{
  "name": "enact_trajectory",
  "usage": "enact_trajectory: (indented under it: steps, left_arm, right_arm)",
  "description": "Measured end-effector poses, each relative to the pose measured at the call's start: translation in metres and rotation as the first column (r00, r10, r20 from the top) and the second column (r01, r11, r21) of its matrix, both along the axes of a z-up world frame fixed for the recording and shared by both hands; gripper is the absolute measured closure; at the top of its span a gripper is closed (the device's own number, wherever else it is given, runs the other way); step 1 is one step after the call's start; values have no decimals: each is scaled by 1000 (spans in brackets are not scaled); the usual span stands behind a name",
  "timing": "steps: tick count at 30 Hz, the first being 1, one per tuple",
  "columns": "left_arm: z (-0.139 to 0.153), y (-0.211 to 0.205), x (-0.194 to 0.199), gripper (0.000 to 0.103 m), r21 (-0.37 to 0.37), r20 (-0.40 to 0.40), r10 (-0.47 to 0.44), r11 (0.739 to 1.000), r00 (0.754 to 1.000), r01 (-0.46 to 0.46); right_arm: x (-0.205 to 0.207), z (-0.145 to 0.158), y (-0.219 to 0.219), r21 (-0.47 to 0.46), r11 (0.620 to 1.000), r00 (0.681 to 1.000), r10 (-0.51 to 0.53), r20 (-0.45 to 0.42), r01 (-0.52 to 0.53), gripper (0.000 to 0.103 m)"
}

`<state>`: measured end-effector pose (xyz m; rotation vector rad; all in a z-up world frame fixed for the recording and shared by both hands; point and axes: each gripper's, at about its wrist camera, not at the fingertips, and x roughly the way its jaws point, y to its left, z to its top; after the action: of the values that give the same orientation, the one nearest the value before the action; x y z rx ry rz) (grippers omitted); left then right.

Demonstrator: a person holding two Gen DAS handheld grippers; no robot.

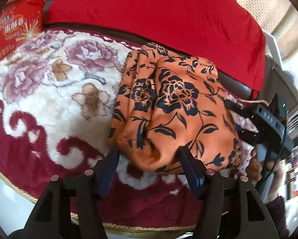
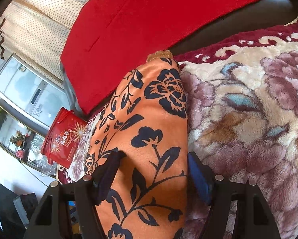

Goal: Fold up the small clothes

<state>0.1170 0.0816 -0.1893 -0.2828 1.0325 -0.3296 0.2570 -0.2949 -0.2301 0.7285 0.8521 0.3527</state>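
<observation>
While folded, garment (image 2: 149,135) prob. runs cushion-ward.

Only readable bit was "DA6" or close, embossed on the right gripper's (image 1: 268,117) dark body at the frame's right. The red box (image 1: 15,27) lettering upper left was too blurry.

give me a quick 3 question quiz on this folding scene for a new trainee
1. True or false: the orange floral garment lies on a plush flowered blanket.
2. Multiple choice: what stands behind the garment? A) a red cushion B) a green basket C) a wooden chair
3. Fill in: the jaws of the left gripper and the right gripper are both ____ around the garment's fabric.

Key: 1 true. 2 A. 3 open, with cloth lying between the fingers of each, not pinched.
</observation>
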Motion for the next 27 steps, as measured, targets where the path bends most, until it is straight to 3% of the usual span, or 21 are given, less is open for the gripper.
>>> enact_trajectory:
  steps: [2,7,9,10,11,14,16,20,24,26,27]
  left_arm:
    - [-4,3,2,22,-59,-27,11,998,1000,-12]
    - [-21,4,4,19,-155,-137,52,985,989,-73]
    - [-23,3,4,38,-164,-138,82,981,987,-104]
    - [-22,2,4,57,-180,-131,76,979,988,-99]
    - [-19,-1,5,58,-177,-126,75,979,989,-97]
    - [-10,-10,6,75,-124,-84,74,989,994,-84]
    - [-2,-14,6,79,-86,-41,61,994,997,-64]
    - [29,-20,8,83,-9,86,32,999,996,-31]
    - [53,-25,8,83,156,222,2,987,975,-38]
    - [38,-25,12,83,212,192,4,976,981,-45]
    - [16,-23,18,83,224,131,11,974,991,-40]
  right_arm:
    - [-1,1,1,-6,1000,1000,1,2,-1,30]
    - [-3,2,1,-7,1000,1000,1,8,-1,30]
    - [-3,2,1,-6,1000,1000,1,9,-1,30]
    - [-4,2,2,-10,1000,1000,0,10,0,30]
    - [-4,3,2,-13,1000,1000,1,12,-1,30]
    - [-6,4,3,-14,1000,1000,-1,15,1,30]
    - [-6,5,3,-11,1000,1000,1,20,-1,30]
    - [-9,9,6,-9,1000,999,13,48,-13,30]
    - [-11,14,11,5,1000,996,28,84,-29,30]
    - [-9,12,17,-6,999,996,45,74,-44,30]
    - [-8,10,21,-22,998,997,56,60,-54,30]
